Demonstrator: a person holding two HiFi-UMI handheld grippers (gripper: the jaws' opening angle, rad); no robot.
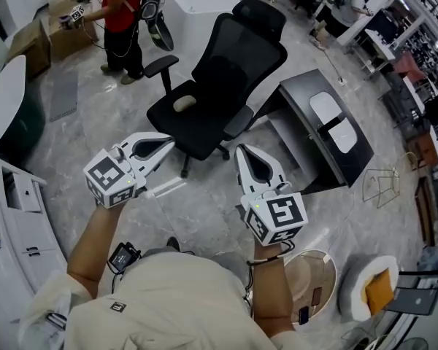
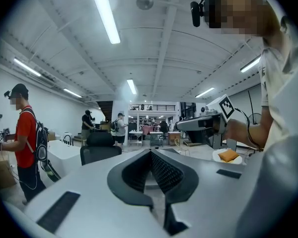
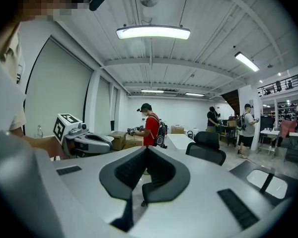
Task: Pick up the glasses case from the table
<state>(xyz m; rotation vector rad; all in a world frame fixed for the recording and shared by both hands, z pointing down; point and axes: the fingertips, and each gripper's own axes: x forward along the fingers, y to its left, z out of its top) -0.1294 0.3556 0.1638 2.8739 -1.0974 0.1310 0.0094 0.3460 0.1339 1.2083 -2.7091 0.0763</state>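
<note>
1. Right now, the left gripper [image 1: 169, 144] and the right gripper [image 1: 243, 152] are hanging side by side over the floor [image 1: 204, 210], each with its jaws pressed together on nothing. If they are reaching the target like that, the tips are likely shoving it along rather than straddling it.
2. Just ahead, the black office chair [image 1: 212, 93] is standing in front of the left gripper. A careless sweep across is risking a bump that sets it rolling.
3. Further off to the right, the dark table [image 1: 299, 97] is carrying a pale oblong thing that I am taking for the glasses case [image 1: 325, 108]. It is lying flat, well apart from both grippers. A dark line is crossing it, so it may be two pieces or an open lid; I cannot tell which. Pinching the wrong part is risking a slip or a half-lift.
4. Farthest away, a person in red [image 1: 123, 13] is working by some boxes [image 1: 58, 28], well clear and posing little risk.
</note>
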